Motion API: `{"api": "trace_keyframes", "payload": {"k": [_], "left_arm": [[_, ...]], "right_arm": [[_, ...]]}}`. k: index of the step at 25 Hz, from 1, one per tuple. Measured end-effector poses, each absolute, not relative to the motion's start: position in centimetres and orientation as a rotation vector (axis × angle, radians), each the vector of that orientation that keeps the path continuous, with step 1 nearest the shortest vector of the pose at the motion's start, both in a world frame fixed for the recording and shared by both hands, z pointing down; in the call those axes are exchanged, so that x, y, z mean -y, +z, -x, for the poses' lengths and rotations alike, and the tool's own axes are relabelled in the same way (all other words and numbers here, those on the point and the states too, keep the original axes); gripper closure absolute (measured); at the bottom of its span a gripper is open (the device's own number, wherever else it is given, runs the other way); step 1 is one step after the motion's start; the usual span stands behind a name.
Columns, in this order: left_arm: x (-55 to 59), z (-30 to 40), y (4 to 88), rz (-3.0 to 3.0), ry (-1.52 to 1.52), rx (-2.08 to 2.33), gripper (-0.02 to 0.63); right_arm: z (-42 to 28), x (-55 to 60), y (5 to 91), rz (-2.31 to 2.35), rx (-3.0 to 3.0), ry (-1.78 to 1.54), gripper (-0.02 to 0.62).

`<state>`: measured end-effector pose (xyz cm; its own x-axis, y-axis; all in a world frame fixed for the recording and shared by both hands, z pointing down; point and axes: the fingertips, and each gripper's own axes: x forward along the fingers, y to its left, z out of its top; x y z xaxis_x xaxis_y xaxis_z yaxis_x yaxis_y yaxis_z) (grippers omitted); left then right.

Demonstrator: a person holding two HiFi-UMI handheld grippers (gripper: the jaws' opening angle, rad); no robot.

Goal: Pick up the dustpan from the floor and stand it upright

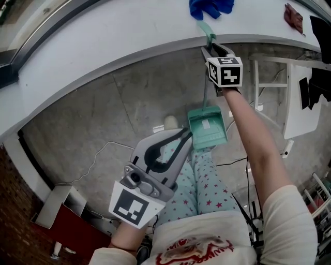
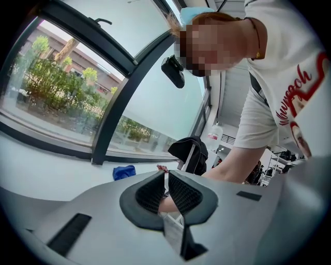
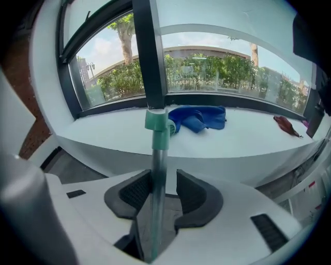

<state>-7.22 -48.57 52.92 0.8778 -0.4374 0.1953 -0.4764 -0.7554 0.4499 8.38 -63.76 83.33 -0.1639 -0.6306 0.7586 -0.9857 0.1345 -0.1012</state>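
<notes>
1. At the far left, a red box [image 1: 70, 220] sits on the grey concrete floor [image 1: 103, 114] by the foot of the wall, and a thin white cable [image 1: 98, 154] trails across the floor near it.
2. A broad white ledge [image 1: 129, 36] curves over the whole top of my head view. Both gripper views show big dark-framed windows [image 3: 217, 67] above it, with trees and buildings outside.
3. My left gripper [image 1: 183, 135] hangs low over the person's star-patterned trousers [image 1: 207, 181]. Its jaws are closed tip to tip and they carry nothing.
4. The dustpan [image 1: 207, 128] is just right of that. Its green pan rests on the floor in front of the knees, and its pole [image 3: 158, 176] rises upright to the rim of the ledge. I cannot tell whether the green grip on top touches the ledge.
5. My right gripper [image 1: 214, 50] is up at the top of the pole. The pole stands between its jaws, close against one pad with a clear gap to the other, so the jaws are apart and not clamping it.
6. A crumpled blue cloth [image 1: 209, 7] lies on the ledge just beyond the grip.
7. Further right on the ledge lies a small dark red object [image 1: 294, 18], too small to identify.
8. A white rack [image 1: 269, 85] stands below the ledge at the right edge.
</notes>
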Motion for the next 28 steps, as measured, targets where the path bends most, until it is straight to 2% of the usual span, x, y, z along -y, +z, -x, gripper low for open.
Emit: {"api": "trace_keyframes", "payload": {"k": [2,5,17,28], "left_arm": [[48.5,7.4,53.1,-2.544,0.108,0.666,0.566],[48.3,7.4,53.2,-2.542,0.113,0.666,0.566],[47.4,6.5,51.0,-2.567,0.091,0.599,0.566],[42.2,3.7,47.1,-2.624,0.114,0.495,0.566]], "right_arm": [[-8.3,63.8,83.7,-1.557,1.864,0.883,0.431],[-7.9,63.9,83.9,-1.555,1.873,0.918,0.495],[-6.6,60.3,79.6,-1.561,1.913,0.863,0.497],[-6.4,49.6,72.3,-1.59,1.994,0.755,0.497]]}}
